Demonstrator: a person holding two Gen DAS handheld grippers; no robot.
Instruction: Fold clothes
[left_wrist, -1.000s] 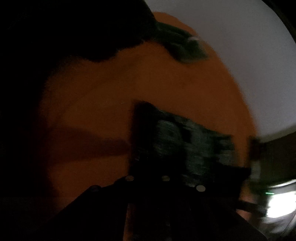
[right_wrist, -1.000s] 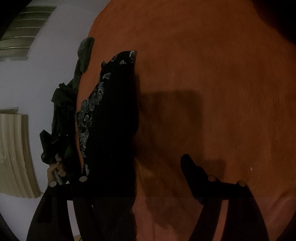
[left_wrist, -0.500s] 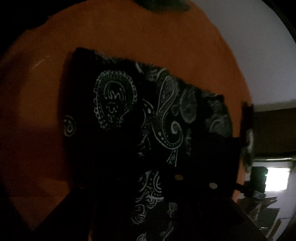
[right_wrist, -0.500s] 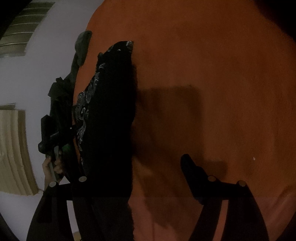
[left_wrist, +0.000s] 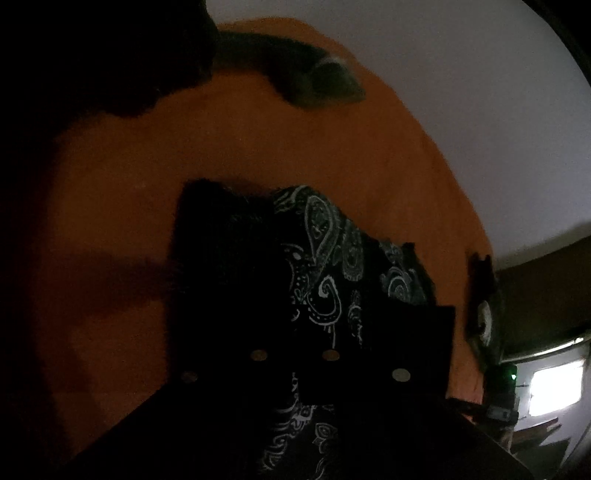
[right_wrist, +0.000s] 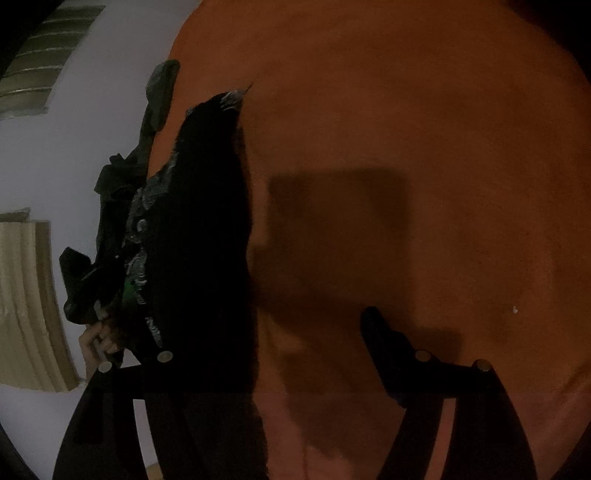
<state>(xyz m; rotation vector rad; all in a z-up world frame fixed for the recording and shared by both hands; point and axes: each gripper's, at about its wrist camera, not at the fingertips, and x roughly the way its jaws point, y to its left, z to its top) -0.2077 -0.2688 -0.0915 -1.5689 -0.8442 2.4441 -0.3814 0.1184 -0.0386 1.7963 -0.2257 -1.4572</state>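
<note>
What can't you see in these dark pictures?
- Left claw: left view, its black tips melt into the black cloth, so a grip can't be confirmed.
- Green thing: left view, blurred, partly behind a dark shape.
- Cloth's near end: right view, hidden by the right claw frame.
- Hand: right view, mostly covered.

I see the support surface as an orange-covered desk (right_wrist: 424, 110), wide and dimly lit, its cover smooth. A black cloth with white paisley print (left_wrist: 325, 266) lies on it near its edge. A dark green garment (left_wrist: 314, 81) lies at the far edge, well apart from the black cloth. I cannot identify the large dark mass (left_wrist: 110, 55) at the far left corner.
</note>
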